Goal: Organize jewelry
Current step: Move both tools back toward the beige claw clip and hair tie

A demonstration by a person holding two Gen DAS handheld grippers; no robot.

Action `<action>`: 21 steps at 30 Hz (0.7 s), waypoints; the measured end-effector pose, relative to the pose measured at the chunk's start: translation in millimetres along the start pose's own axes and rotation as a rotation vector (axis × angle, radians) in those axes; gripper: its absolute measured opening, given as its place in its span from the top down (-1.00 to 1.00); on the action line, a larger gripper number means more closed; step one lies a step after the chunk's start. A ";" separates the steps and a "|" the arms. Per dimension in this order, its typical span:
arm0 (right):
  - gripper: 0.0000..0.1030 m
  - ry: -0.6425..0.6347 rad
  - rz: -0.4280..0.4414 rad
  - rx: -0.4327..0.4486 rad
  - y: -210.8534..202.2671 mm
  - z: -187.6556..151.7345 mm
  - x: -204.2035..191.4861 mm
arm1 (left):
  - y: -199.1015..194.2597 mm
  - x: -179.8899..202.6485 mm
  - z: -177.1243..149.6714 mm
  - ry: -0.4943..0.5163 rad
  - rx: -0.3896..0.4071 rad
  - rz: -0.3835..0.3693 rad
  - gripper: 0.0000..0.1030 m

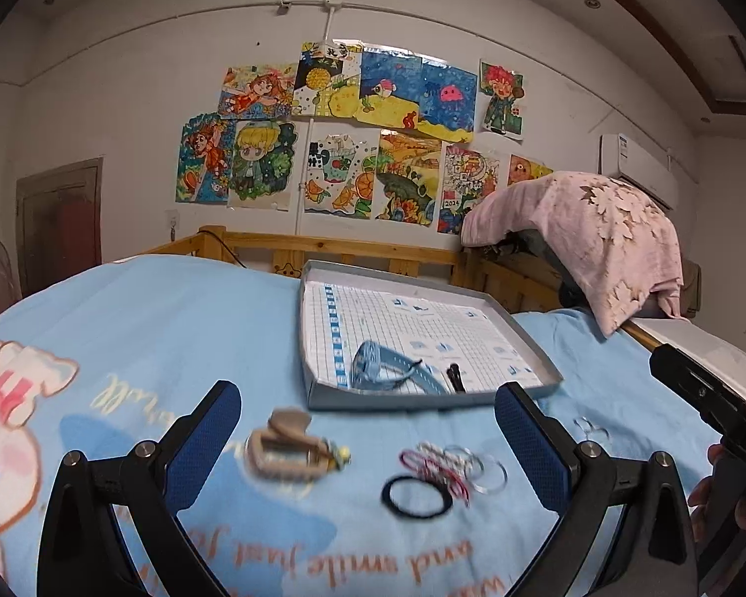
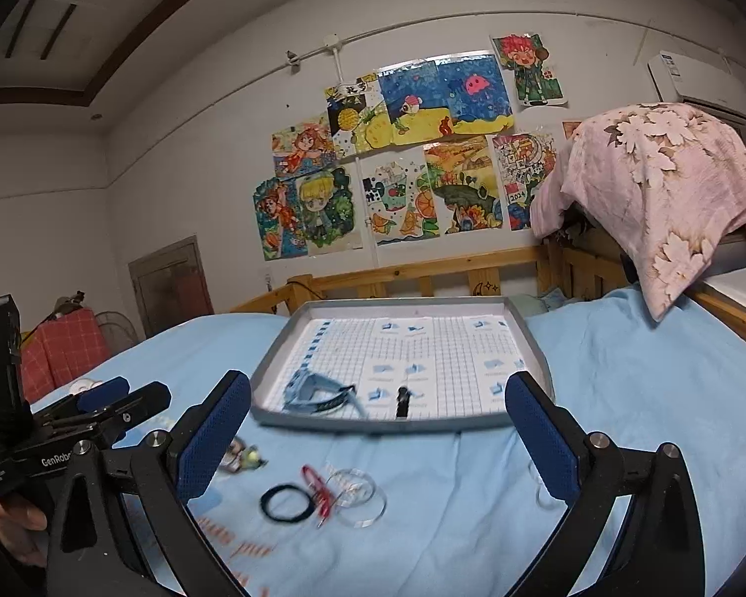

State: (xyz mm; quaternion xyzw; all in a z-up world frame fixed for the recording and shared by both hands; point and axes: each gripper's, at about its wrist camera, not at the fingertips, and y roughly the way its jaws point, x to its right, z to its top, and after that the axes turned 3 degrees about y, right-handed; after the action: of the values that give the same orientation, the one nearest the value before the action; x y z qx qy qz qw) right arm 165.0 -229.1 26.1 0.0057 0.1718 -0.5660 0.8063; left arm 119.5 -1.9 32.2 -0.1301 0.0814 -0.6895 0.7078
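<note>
A grey shallow box lid (image 1: 318, 393) (image 2: 542, 348) lies on the blue bedspread; inside it are a blue watch (image 1: 373, 363) (image 2: 308, 388) and a small black item (image 1: 455, 377) (image 2: 402, 400). In front of it lie a beige hair claw (image 1: 286, 443), a black hair tie (image 1: 415, 496) (image 2: 284, 502), red-white bangles (image 1: 437, 465) (image 2: 316, 485) and clear rings (image 1: 487, 472) (image 2: 360, 497). My left gripper (image 1: 368, 443) is open and empty, held above these items. My right gripper (image 2: 378, 433) is open and empty, above the rings. The left gripper's body (image 2: 74, 428) shows at the left of the right wrist view.
A wooden bed rail (image 1: 353, 248) (image 2: 422, 273) runs behind the lid. A pink floral pillow (image 1: 597, 239) (image 2: 661, 189) rests on the rail at the right. Drawings cover the wall. More clear rings (image 1: 592, 430) (image 2: 542, 492) lie at the right.
</note>
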 end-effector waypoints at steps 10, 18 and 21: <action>-0.97 0.007 -0.035 0.002 -52.8 -26.5 -8.6 | -54.0 -4.6 -25.2 0.027 -0.013 0.024 -0.99; -0.97 -0.031 -0.044 -0.029 -65.7 -45.0 -20.1 | -65.7 -11.9 -41.6 0.020 -0.040 0.053 -0.99; -0.97 -0.037 -0.046 -0.040 -64.7 -47.3 -22.1 | -64.8 -14.9 -42.6 0.010 -0.048 0.054 -0.99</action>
State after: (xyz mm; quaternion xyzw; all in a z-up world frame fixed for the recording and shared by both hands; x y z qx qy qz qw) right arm 86.3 -222.6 -0.2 -0.0248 0.1685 -0.5810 0.7959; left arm 44.6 8.9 9.9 -0.1414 0.1051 -0.6688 0.7223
